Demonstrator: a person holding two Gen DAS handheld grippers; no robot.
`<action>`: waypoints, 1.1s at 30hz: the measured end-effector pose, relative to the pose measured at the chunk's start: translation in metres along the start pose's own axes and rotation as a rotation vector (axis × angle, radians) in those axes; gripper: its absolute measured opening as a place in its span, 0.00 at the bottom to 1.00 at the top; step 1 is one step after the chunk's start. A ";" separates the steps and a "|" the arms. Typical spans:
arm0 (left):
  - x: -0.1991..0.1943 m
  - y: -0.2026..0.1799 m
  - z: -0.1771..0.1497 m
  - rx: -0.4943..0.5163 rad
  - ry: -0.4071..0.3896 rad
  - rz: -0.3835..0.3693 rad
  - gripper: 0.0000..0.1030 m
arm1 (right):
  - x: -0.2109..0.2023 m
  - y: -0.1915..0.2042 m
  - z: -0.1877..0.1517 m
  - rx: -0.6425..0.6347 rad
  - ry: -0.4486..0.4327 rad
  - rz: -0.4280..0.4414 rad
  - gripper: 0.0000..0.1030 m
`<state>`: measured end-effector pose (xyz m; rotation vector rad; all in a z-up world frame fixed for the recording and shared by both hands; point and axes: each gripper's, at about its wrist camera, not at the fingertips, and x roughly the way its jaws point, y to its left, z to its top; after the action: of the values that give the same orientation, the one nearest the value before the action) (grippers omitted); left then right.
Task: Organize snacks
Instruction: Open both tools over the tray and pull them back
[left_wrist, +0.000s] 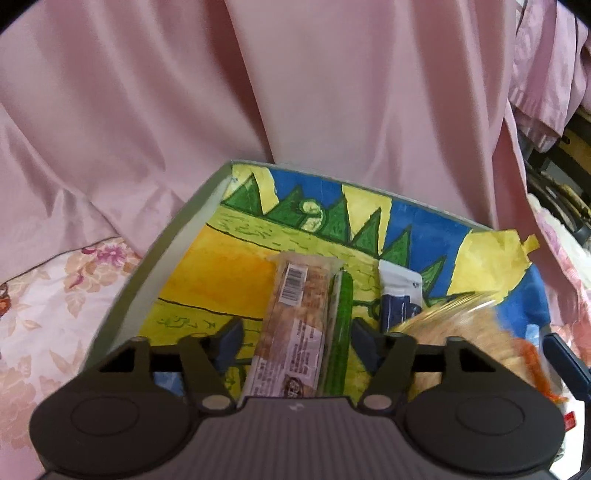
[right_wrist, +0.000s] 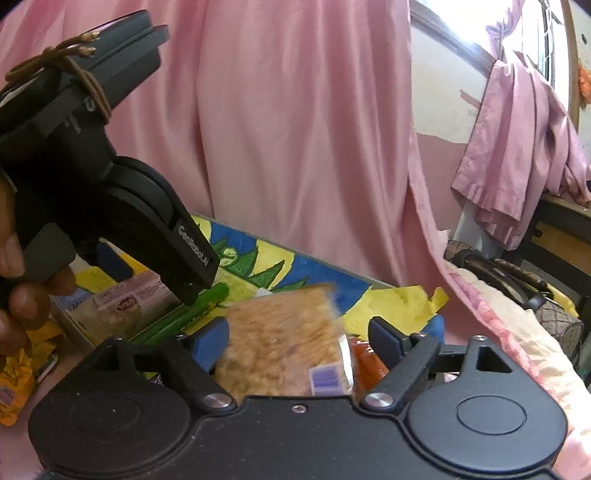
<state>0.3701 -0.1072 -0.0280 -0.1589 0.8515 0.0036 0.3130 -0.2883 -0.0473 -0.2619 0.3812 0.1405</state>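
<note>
Pink curtains (left_wrist: 258, 92) fill the upper half of both views, with a floral bedsheet (left_wrist: 55, 295) at the left edge of the left wrist view. At lower centre of that view sits a painted box (left_wrist: 207, 273), its floor yellow, green and blue.

Inside the box lie three snacks side by side: a long bar (left_wrist: 295, 314) with a barcode, a green stick (left_wrist: 341, 325) touching its right side, and a white-and-blue pack (left_wrist: 399, 295) just to the right.

The left gripper (left_wrist: 295, 336) hangs over the box with its fingers (left_wrist: 231, 338) spread wide and released; the bar and stick lie between them, but the fingers touch neither.

In the right wrist view, the right gripper (right_wrist: 299, 332) is also spread open. A bag (right_wrist: 284, 339) of tan snacks, blurred, sits between its fingers (right_wrist: 212, 338) over the right part of the box; whether they touch the bag I cannot tell. An orange pack (right_wrist: 365, 362) shows just right of the bag.

At the left of this view a hand (right_wrist: 14, 269) holds the left gripper, and a yellow wrapper (right_wrist: 14, 373) lies at the lower left.
</note>
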 end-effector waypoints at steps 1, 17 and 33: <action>-0.005 0.001 0.001 -0.003 -0.007 -0.004 0.76 | -0.003 -0.001 0.001 0.000 -0.009 -0.010 0.87; -0.136 0.031 -0.019 0.006 -0.237 -0.025 0.98 | -0.111 -0.017 0.037 0.128 -0.240 -0.128 0.99; -0.240 0.077 -0.104 0.057 -0.395 0.015 1.00 | -0.236 0.006 0.018 0.188 -0.298 -0.140 0.99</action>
<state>0.1287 -0.0314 0.0741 -0.0938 0.4575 0.0242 0.1018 -0.2977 0.0584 -0.0788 0.0787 0.0048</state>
